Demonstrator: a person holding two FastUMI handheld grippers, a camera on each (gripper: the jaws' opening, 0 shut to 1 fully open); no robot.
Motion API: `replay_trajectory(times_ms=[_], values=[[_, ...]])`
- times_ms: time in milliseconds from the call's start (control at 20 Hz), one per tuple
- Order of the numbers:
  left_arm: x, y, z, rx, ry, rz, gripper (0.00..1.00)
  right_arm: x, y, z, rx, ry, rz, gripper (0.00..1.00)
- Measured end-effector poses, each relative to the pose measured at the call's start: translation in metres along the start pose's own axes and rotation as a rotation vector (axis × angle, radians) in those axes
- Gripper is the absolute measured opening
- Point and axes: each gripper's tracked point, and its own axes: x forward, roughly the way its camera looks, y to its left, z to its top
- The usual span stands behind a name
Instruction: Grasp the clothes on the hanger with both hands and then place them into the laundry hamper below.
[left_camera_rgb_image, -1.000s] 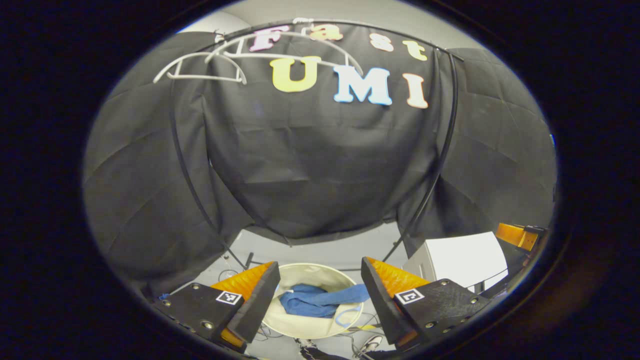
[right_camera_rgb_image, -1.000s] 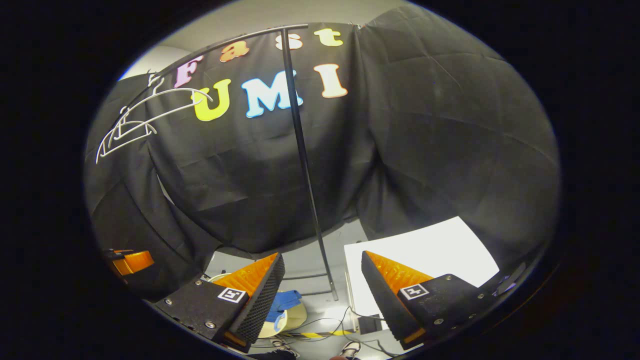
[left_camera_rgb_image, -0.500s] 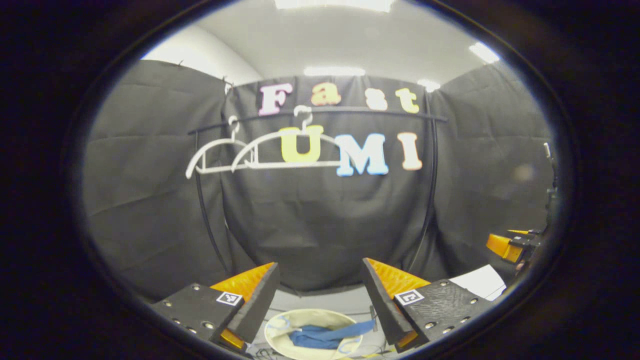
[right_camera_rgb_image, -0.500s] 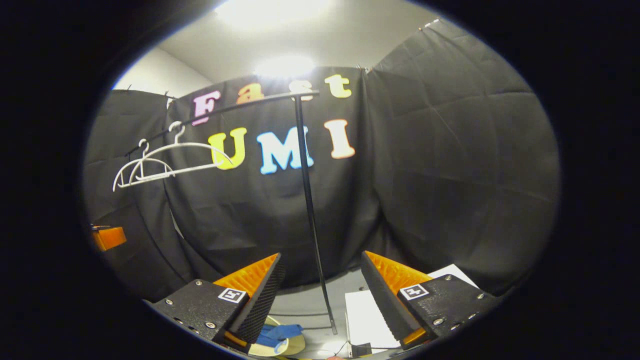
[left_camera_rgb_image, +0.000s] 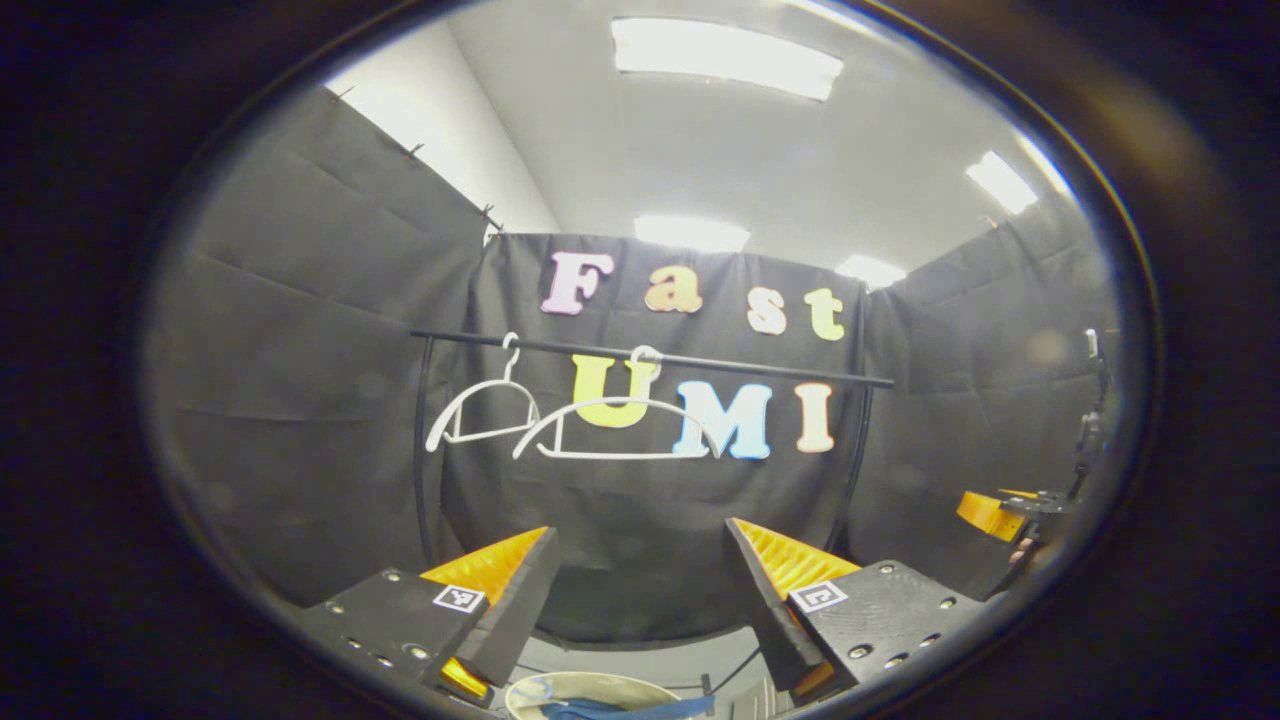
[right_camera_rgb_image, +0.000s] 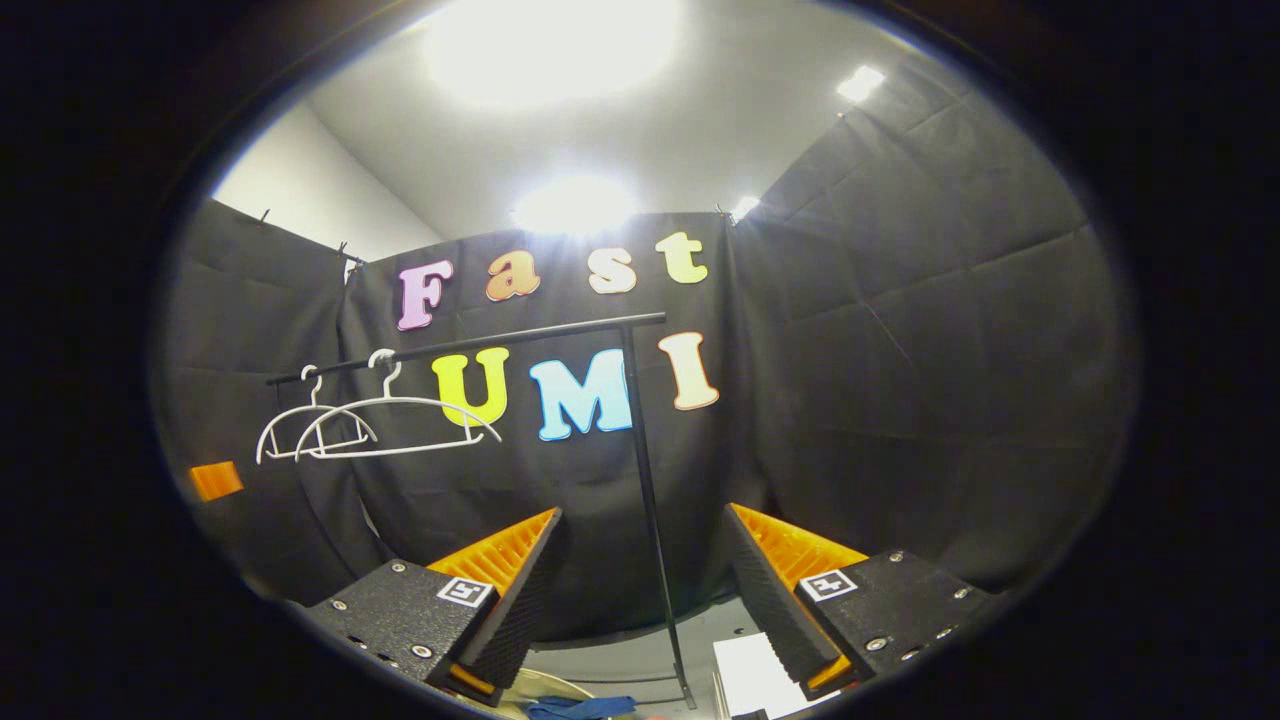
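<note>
Blue cloth (left_camera_rgb_image: 620, 708), soft and light by our judgement, lies in our hamper (left_camera_rgb_image: 560, 690) below; we would pinch a bunched fold. Left tool (left_camera_rgb_image: 640, 580) and right tool (right_camera_rgb_image: 645, 570) gape, holding nothing. Beyond, two bare hangers (left_camera_rgb_image: 610, 425) on the rail (left_camera_rgb_image: 700, 360).

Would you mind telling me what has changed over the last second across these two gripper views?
Both tools have tilted upward: the hamper with the blue clothes has slid to the bottom edge, and the ceiling lights have come into sight. Nothing was gripped or released. The left tool and right tool stay open and empty, and the two hangers stay bare on the rail.
</note>
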Motion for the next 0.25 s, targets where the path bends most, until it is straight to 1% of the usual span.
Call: replay_trajectory(times_ms=[50, 100, 250], values=[[0.0, 0.002, 0.001, -0.003, -0.018, -0.031, 0.92, -0.001, -0.005, 0.0, -0.025, 0.0, -0.018, 0.95], [0.0, 0.014, -0.004, 0.001, -0.019, -0.039, 0.92, -0.002, -0.013, -0.003, -0.052, 0.006, -0.043, 0.91], [0.006, 0.04, -0.021, 0.023, 0.003, -0.016, 0.92, -0.009, -0.026, 0.002, -0.093, 0.005, -0.099, 0.9]])
